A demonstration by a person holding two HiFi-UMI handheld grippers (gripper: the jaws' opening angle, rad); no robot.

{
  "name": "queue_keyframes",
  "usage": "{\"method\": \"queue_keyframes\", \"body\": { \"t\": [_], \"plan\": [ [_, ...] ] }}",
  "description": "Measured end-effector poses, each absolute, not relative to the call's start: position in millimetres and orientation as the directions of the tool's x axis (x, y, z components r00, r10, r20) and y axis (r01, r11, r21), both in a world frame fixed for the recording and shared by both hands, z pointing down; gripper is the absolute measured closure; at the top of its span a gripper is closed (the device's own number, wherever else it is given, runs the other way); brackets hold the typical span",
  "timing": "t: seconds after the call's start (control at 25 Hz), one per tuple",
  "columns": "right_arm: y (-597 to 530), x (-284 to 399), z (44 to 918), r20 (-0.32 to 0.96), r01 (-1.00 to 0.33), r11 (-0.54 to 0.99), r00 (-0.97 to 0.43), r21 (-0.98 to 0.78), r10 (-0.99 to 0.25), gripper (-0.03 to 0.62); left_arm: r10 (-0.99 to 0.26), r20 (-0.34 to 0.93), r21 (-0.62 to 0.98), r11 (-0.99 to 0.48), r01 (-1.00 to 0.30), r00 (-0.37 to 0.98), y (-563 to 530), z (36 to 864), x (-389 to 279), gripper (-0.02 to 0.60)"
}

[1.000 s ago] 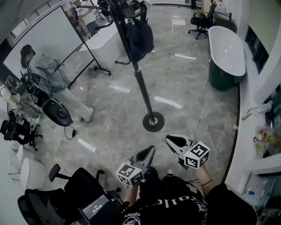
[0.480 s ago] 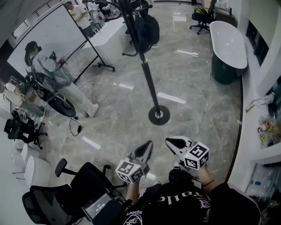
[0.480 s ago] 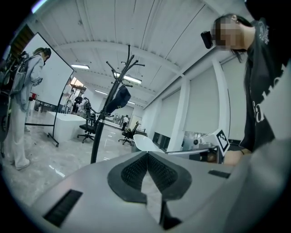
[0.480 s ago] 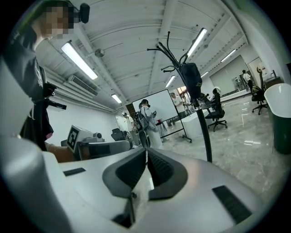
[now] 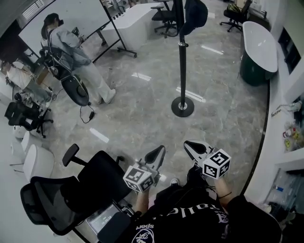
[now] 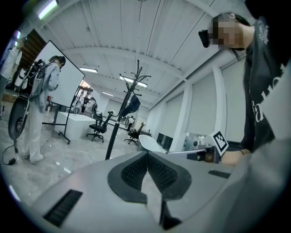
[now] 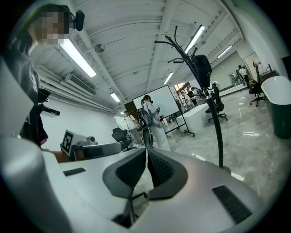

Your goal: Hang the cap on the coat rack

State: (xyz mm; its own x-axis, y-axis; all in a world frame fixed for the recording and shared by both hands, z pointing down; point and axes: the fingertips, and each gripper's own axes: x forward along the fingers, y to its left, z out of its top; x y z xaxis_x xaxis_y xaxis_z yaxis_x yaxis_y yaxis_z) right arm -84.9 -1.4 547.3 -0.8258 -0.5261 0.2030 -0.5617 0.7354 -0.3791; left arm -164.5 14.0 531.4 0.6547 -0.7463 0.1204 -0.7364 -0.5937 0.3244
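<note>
Up at twelve o'clock, the cap (image 5: 195,13) hangs on the coat rack (image 5: 182,71). Down at six o'clock, left tongs (image 5: 160,150) and right tongs (image 5: 190,144) are clenched empty.

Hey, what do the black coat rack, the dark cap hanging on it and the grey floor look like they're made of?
Black coat rack: likely painted metal, going by the thin rigid pole and the glinting round base.
Dark cap: probably soft fabric, since it is matte and droops.
Grey floor: polished stone or marble-look tile, as it is veined and mirrors the ceiling lights.
</note>
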Motion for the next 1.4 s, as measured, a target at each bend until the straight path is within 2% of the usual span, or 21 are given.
{"method": "queue_keyframes", "body": {
  "t": [0.28, 0.84, 1.04, 1.4],
  "plan": [
    [67, -110, 565, 0.26, -0.614, 0.68, -0.788, -0.4, -0.558, 0.566, -0.719, 0.111, 0.382, -0.606, -0.697, 0.686, 63, 550, -196, 0.577],
    [125, -77, 557, 0.299, -0.661, 0.668, -0.75, -0.341, -0.59, 0.568, -0.674, 0.069, 0.381, -0.663, -0.644, 0.735, 104, 538, -154, 0.577],
    [156, -49, 551, 0.296, -0.655, 0.688, -0.755, -0.312, -0.585, 0.569, -0.668, 0.072, 0.371, -0.671, -0.642, 0.74, 124, 533, -116, 0.577],
    [215, 41, 559, 0.285, -0.664, 0.666, -0.747, -0.34, -0.6, 0.576, -0.641, 0.103, 0.369, -0.686, -0.628, 0.76, 190, 542, -19, 0.577]
  ]
}}
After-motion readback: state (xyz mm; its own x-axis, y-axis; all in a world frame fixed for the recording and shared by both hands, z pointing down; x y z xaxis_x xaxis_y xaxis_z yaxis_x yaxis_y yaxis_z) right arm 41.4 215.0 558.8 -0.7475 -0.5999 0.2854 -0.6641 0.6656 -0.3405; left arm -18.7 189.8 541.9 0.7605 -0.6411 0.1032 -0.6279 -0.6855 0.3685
